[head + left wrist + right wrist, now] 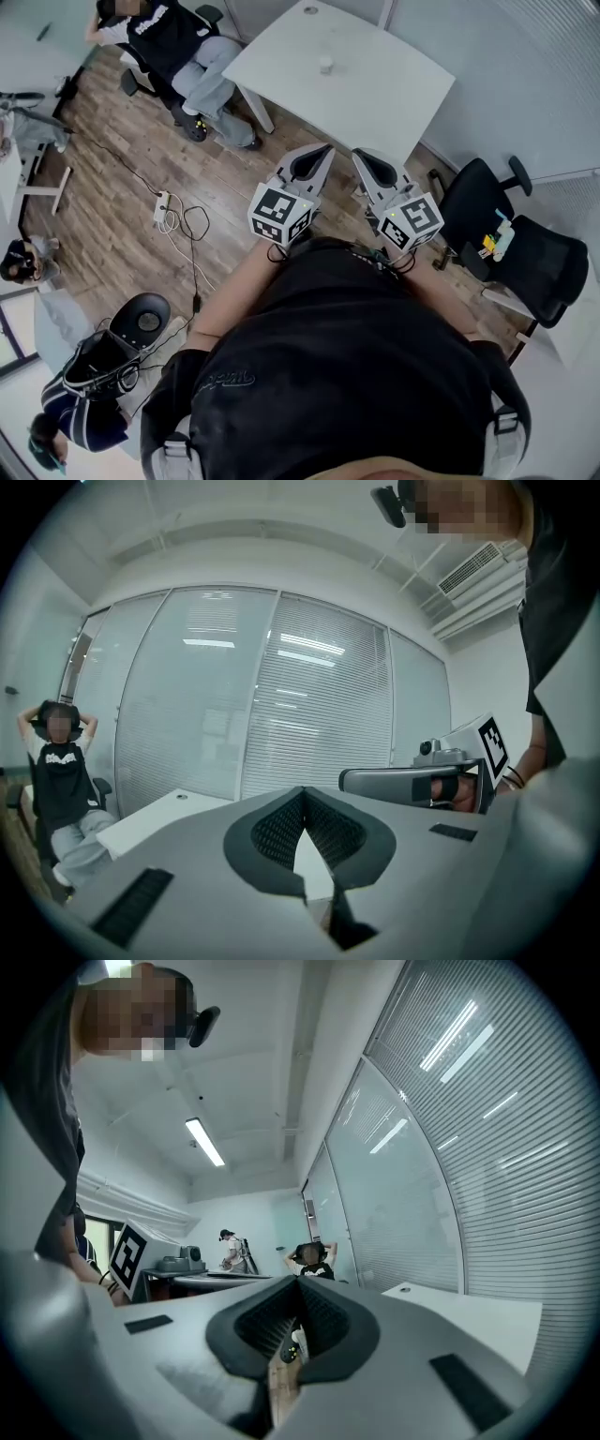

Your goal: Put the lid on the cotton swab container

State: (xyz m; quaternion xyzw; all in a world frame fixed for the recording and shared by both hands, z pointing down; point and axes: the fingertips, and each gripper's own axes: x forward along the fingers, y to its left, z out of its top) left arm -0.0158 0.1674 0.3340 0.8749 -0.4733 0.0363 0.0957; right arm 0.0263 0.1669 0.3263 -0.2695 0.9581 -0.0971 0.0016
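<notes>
The cotton swab container (pixel 325 64) was a small pale cylinder standing upright near the middle of the white table (pixel 394 94), at 12 o'clock from the grippers and well apart from them. It was too small to tell whether a lid sat on it. At 12 o'clock beyond it, near the table's far edge, lay a small round disc (pixel 310 10), and what it was could not be made out.

The tabletop was smooth, matte and white with rounded corners, on slanted white legs. Its near corner came just short of the gripper tips.

The left gripper (pixel 328 147) and right gripper (pixel 356 153) were held side by side. Each had a grey, smooth shell tapering to a point and a cube with black-and-white square markers. In both gripper views the black ribbed pads (pixel 274 832) curved round a teardrop gap and the tips met, so the jaws were closed with nothing in them.

Below them ran a wood-plank floor (pixel 112 178) with visible grain. A power strip (pixel 162 206) with looped cable lay at 9 o'clock, with open floor around it. A black office chair (pixel 530 248) stood close at 3 o'clock, and a seated person (pixel 178 47) was at 11 o'clock beside the table's left edge. A glass wall (pixel 309 714) with fine horizontal blinds closed off the far side.
</notes>
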